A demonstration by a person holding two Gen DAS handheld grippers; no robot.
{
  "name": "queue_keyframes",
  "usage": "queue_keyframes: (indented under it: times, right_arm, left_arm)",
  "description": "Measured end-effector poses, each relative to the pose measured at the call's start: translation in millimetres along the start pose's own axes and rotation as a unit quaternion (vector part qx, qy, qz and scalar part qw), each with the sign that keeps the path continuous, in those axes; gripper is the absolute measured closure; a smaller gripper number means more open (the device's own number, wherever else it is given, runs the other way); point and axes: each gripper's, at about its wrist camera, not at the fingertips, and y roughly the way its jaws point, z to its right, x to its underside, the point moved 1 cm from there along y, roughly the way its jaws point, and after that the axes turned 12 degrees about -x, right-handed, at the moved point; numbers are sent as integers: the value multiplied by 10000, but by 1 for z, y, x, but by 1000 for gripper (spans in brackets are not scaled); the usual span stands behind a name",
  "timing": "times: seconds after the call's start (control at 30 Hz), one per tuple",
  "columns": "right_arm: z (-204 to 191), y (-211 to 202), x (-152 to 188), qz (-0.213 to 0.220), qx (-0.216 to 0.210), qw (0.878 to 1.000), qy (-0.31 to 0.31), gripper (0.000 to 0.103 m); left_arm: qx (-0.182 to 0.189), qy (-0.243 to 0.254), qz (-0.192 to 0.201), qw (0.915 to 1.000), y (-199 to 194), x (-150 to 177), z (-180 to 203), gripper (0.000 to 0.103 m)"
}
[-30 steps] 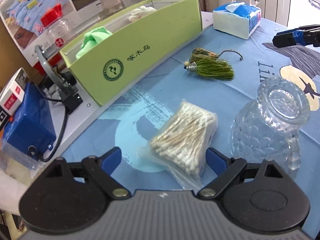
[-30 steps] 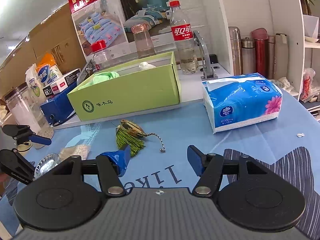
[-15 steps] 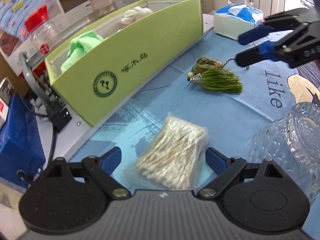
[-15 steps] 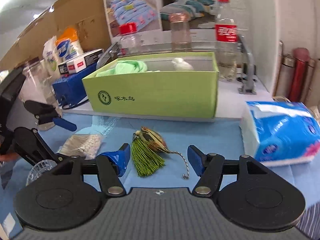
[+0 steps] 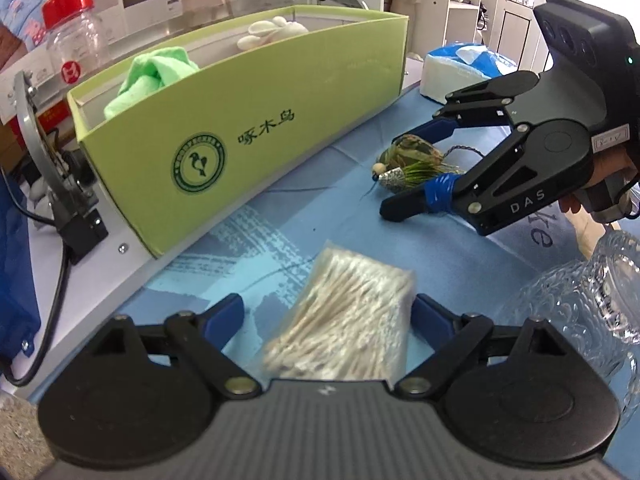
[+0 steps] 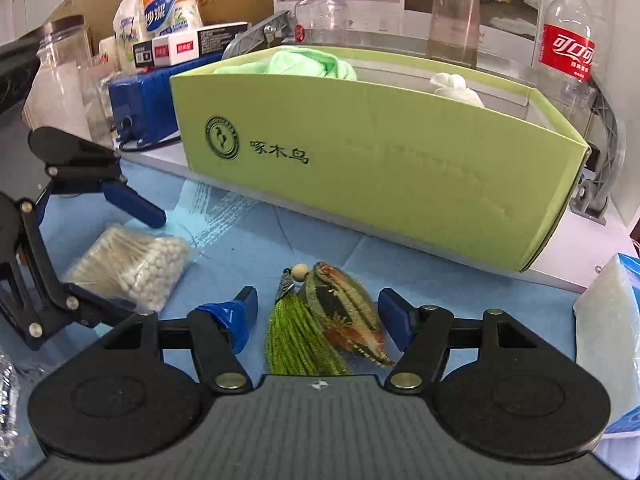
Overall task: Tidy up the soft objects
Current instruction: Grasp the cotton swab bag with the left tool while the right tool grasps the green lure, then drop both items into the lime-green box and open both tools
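Note:
A clear bag of cotton swabs [image 5: 344,320] lies on the blue cloth between the open fingers of my left gripper [image 5: 328,314]; it also shows in the right wrist view [image 6: 132,264]. A patterned pouch with a green tassel [image 6: 320,320] lies between the open fingers of my right gripper [image 6: 318,308]; in the left wrist view the pouch [image 5: 412,152] sits inside that open gripper [image 5: 404,172]. A green box [image 5: 248,128] behind holds a green cloth [image 5: 152,72] and a white soft item [image 5: 268,32].
A glass jug [image 5: 588,292] lies at my left gripper's right. A blue tissue pack [image 6: 612,320] sits at the right. Plastic jars, a cola bottle [image 6: 568,40] and a blue device [image 6: 140,104] stand behind the box on the white ledge.
My right gripper has come down and forward around the tassel pouch. My left gripper has moved closer around the cotton swab bag. Both stay open.

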Motion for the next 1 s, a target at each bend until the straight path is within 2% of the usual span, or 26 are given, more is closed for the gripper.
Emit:
queue_keyframes:
  times: [0.13,0.2,0.23,0.27,0.33,0.37,0.47,0.57,0.67,0.8,0.87,1.0]
  right_arm:
    - [1,0,2,59,13,10000,-35,46]
    - [1,1,0,27,46,10000,20,45]
    - [0,1,-1,11,55,10000,23,45]
    - [0,1,-1,1,55,10000,-3,47]
    - [0,-1,0,4,51,10000,23,56]
    - [0,-3,0,10,85,10000,48,75]
    - [-3,-13,4,-38,38,9999,122,78]
    - [-7,-35,5,221,13,9996,186,78]
    - [-10,-68,-18,691,6,9976,86,78]
    - [1,-96,-73,1317,197,9910,-118,78]
    - [12,-98,-101,1518,305,9878,-153,78]
    - [51,-82,-140,1650,503,9849,147,78]
  left_arm:
    - [-40,-59,-18,10000,-1,0,1,11]
    - [-51,-128,-45,9999,-3,1,2,15]
    - [6,-208,-29,9998,-6,1,2,30]
    - [30,-271,-5,9996,-9,1,3,50]
    - [-159,-335,-46,9993,-15,3,7,56]
    - [-217,-391,-53,9990,-18,5,9,58]
    - [-387,-772,-83,9962,-34,9,9,62]
    - [-470,-1289,9,9905,-64,-2,-1,62]
    - [-778,-1461,339,9856,-95,-38,-11,62]
    - [-1039,-1792,681,9759,-110,-104,-35,62]
    - [-1096,-1854,782,9734,-102,-138,-45,62]
    - [-1151,-1999,615,9711,-56,-185,-60,62]
